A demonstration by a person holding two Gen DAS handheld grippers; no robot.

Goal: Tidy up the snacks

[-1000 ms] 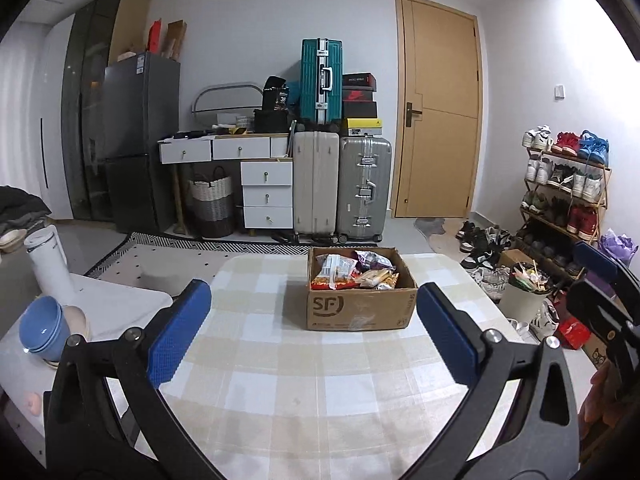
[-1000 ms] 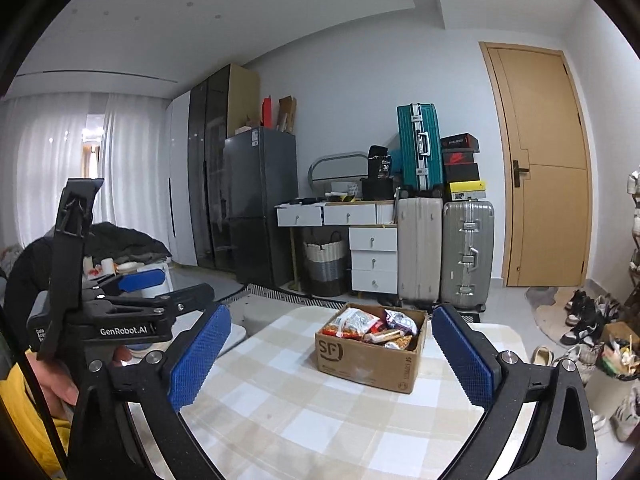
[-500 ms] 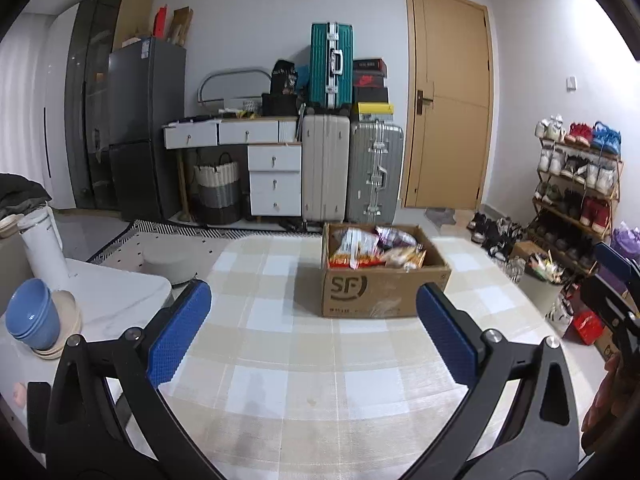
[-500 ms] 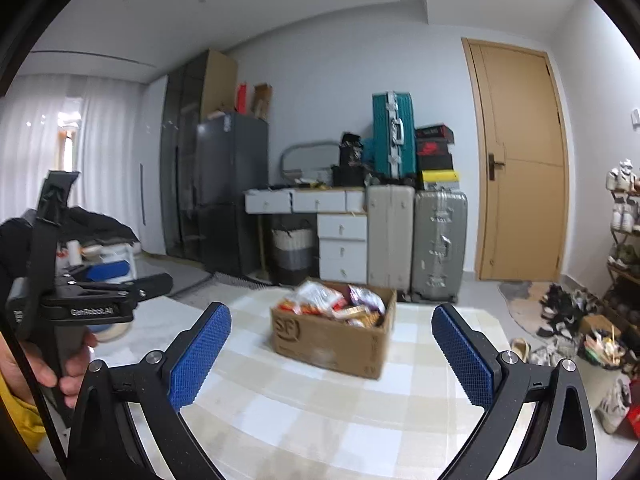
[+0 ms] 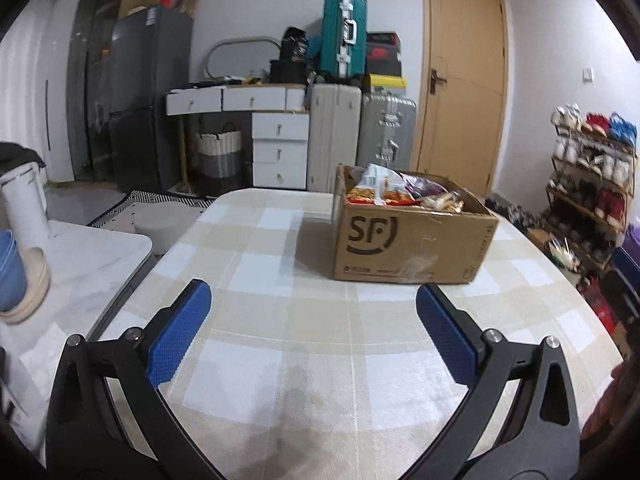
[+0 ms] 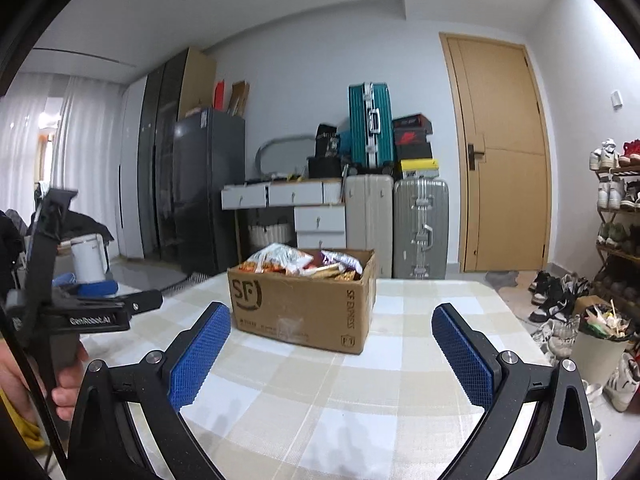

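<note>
Checked cloth covers the bench, where a cardboard box heaped with snack packets stands. Left hand-held gripper hangs short of it, spread wide and empty; right hand-held gripper likewise, box ahead, slightly left.

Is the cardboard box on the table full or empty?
Full. The cardboard box stands open on the table, and snack bags are heaped above its rim in both views.
</note>
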